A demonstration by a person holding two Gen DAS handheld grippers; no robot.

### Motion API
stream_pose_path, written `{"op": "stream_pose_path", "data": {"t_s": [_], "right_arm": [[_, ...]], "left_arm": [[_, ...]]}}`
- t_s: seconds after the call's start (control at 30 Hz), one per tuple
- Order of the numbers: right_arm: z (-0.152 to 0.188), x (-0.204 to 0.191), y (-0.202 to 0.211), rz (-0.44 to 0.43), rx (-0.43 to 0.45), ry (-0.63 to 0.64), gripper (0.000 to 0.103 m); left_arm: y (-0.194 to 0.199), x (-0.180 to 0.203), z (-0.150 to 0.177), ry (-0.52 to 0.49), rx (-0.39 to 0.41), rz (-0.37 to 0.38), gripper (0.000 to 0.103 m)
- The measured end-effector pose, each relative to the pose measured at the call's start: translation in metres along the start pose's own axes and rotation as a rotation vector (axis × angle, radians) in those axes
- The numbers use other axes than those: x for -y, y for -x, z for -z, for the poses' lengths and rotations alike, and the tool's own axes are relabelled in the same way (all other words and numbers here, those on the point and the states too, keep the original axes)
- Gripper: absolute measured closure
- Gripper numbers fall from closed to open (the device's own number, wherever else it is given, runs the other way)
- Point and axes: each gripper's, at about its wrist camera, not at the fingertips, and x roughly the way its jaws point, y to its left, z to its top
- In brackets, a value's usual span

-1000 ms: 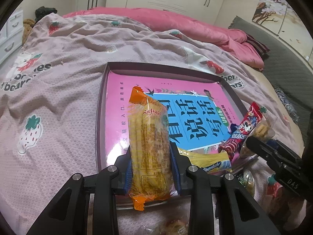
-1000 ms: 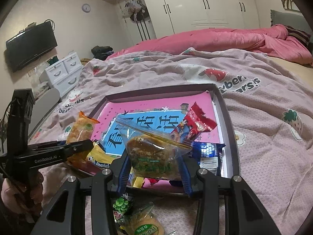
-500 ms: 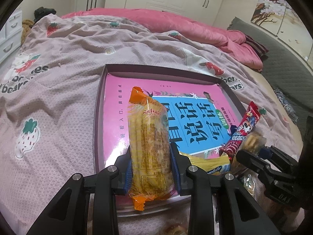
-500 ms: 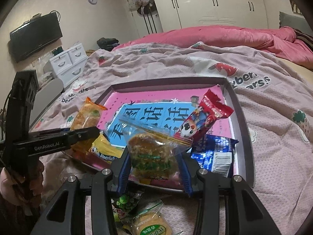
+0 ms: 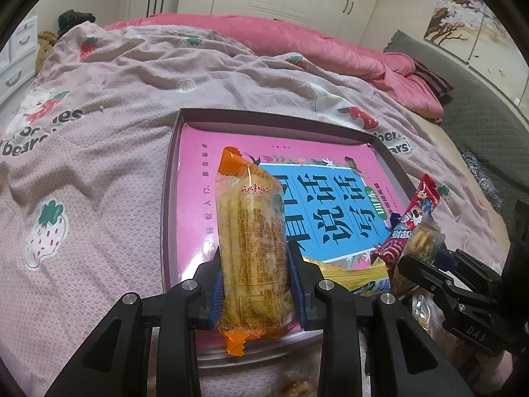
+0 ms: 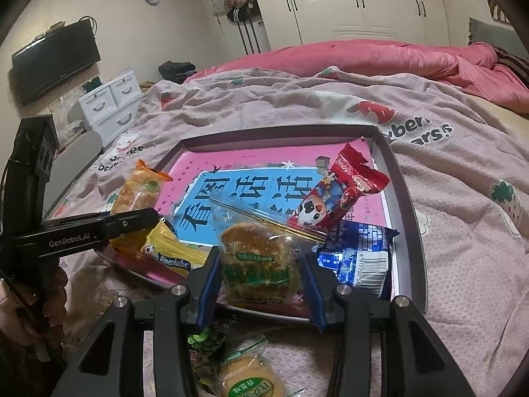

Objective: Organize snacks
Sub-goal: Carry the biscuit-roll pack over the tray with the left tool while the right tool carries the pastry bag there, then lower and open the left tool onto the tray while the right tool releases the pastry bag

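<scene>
The left tool (image 5: 256,284) is clenched on an orange pack (image 5: 253,251) of biscuit sticks, held over the tray's (image 5: 170,198) near-left corner. Light and brittle inside crinkly film, it is best gripped mid-body, gently. The right tool (image 6: 261,281) grips a clear-bagged cake (image 6: 259,261) at the tray's near edge; soft, crushable, its slick bag may slip. More snacks (image 6: 248,377) on the bed below are cut off, probably another cake.
</scene>
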Motion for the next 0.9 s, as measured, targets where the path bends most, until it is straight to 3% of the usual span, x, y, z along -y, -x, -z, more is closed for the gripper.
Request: {"op": "stream_pose_path", "data": {"t_s": [0.9], "right_arm": [[-0.004, 0.011, 0.012, 0.025, 0.033, -0.036, 0.055]], "left_arm": [[0.004, -0.009, 0.0, 0.028, -0.004, -0.019, 0.069]]}}
